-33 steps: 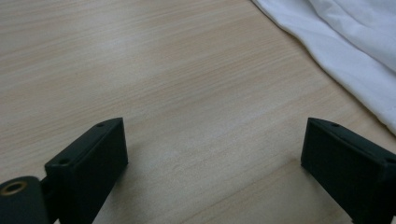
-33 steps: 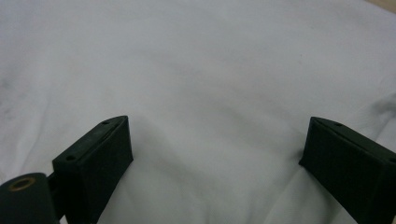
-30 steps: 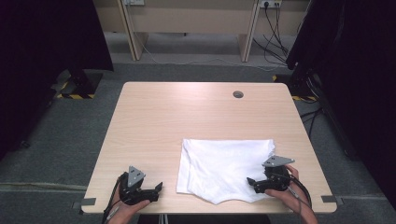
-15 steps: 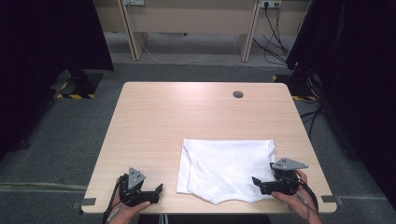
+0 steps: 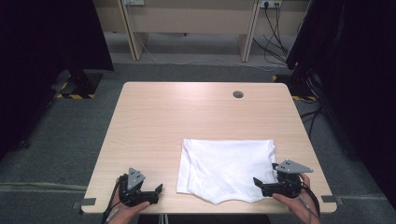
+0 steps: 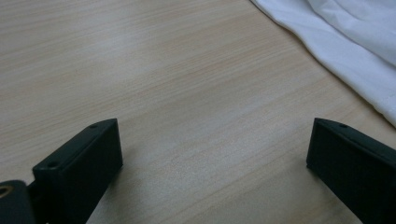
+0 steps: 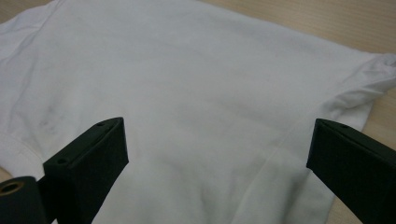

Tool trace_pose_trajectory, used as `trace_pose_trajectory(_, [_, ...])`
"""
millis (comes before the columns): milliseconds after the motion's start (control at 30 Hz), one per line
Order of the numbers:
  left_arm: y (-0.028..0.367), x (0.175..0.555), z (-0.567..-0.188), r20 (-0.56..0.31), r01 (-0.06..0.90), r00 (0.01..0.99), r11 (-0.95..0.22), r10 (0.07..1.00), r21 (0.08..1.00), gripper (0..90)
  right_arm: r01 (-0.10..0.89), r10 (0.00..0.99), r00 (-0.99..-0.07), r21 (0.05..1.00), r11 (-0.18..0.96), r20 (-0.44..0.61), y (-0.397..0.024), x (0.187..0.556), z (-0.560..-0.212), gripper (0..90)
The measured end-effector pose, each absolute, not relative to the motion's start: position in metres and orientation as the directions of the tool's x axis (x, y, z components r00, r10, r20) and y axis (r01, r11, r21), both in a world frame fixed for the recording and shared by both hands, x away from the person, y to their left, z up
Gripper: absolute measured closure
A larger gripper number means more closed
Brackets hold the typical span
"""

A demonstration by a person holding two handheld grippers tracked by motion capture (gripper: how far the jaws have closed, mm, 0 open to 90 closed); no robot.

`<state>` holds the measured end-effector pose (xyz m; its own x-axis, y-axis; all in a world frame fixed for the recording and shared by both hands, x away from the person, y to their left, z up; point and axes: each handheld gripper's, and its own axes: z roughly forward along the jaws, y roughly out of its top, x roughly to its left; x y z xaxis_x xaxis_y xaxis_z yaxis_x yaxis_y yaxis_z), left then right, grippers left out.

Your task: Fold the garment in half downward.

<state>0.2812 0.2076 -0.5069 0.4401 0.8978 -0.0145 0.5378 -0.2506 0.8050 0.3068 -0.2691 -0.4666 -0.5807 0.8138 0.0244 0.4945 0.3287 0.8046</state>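
White cloth of the folded T-shirt [image 5: 226, 169] was straddled by the right gripper [image 7: 217, 154], jaws spread wide. Left of the T-shirt, the left gripper [image 6: 212, 154] was held equally unclenched over bare table [image 5: 177, 116]. A single hem layer would best be pinched.

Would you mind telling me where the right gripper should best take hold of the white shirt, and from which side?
Probably its near right corner, approached from the table's right edge. The shirt lies folded flat, so only its edges offer a lip to pinch. The right gripper sits at that corner, jaws wide open over the cloth; the left gripper is open over bare wood, short of the shirt's left edge.
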Motion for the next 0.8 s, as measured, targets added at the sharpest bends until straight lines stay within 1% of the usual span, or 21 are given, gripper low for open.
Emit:
trace_pose_trajectory(367, [0.208,0.281,-0.507,-0.014,0.534,0.443,-0.251,0.897,0.807,2.0,0.487,0.817,-0.576,0.815,0.314,0.030,-0.270,0.298,-0.469,5.3])
trace_pose_trajectory(800, [0.208,0.281,-0.508,-0.015,0.533,0.443,-0.250,0.896,0.808,2.1,0.479,0.819,-0.573,0.826,0.297,0.038,-0.274,0.278,-0.470,5.3])
